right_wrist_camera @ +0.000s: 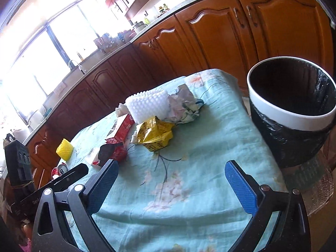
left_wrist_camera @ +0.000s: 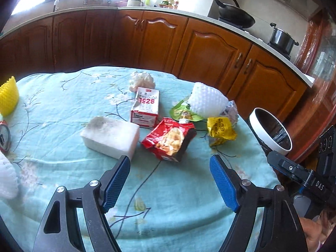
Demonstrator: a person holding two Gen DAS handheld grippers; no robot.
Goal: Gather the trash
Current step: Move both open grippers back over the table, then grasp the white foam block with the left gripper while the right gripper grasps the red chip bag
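Note:
Trash lies on a table with a light blue floral cloth [left_wrist_camera: 63,126]. In the left wrist view: a white foam block [left_wrist_camera: 110,137], a red-and-white carton [left_wrist_camera: 146,110], a red snack bag [left_wrist_camera: 169,139], a yellow wrapper [left_wrist_camera: 220,129], a white foam net [left_wrist_camera: 206,100], a green pouch [left_wrist_camera: 180,111], crumpled tissue [left_wrist_camera: 142,79]. My left gripper [left_wrist_camera: 170,168] is open and empty, just in front of the red snack bag. My right gripper [right_wrist_camera: 171,174] is open and empty over bare cloth, short of the yellow wrapper [right_wrist_camera: 155,135]. A bin with a white rim and black liner [right_wrist_camera: 292,115] stands right of it.
A yellow foam net [left_wrist_camera: 7,96], a red can [left_wrist_camera: 4,135] and white foam [left_wrist_camera: 7,178] sit at the table's left. The bin [left_wrist_camera: 271,130] stands at the table's right edge. Wooden kitchen cabinets [left_wrist_camera: 199,48] run behind, with a wok [left_wrist_camera: 235,14] and pot [left_wrist_camera: 281,38] on the stove.

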